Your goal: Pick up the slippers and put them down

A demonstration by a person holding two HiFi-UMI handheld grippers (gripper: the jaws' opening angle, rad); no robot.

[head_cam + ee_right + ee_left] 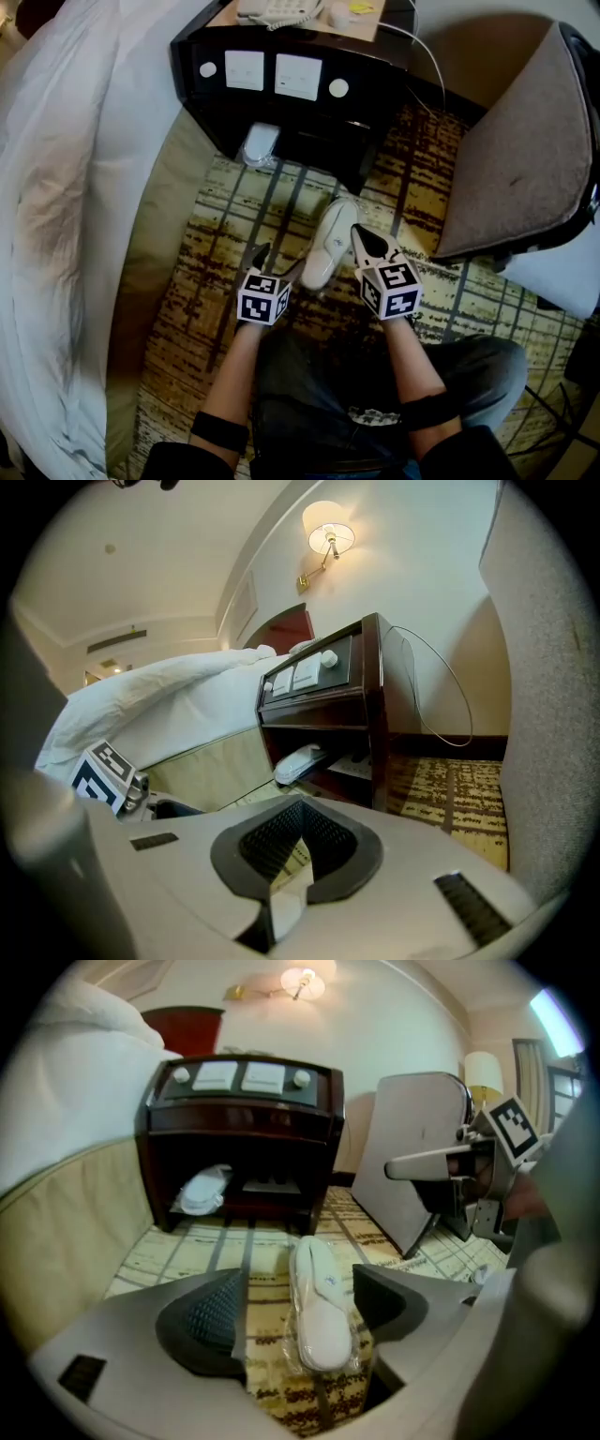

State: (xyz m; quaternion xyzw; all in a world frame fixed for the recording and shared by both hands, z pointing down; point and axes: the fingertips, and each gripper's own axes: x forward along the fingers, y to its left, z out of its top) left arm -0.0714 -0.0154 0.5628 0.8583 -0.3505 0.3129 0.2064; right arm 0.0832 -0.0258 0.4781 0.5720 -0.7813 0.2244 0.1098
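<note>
**Fig. Approach to the first pickup.** One white-quilted bed [66,187], one grey upholstered armchair [525,141], one dark wooden nightstand [281,103] and one yellow-and-brown patterned carpet [216,281] are framing the work.

- **Two grippers:** the left gripper [300,1283] is standing with jaws apart astride a slipper, its pads clear of it. The right gripper [302,822] is hovering alongside with jaws pressed together, gripping nothing.
- **Two white plastic-wrapped slippers:** one [330,242] is lying on the carpet, and the second slipper [261,145] is resting on the nightstand's lower shelf.

The reach appears to be ending. Next, the left jaws are needing to lower and close on the slipper's sides.
</note>
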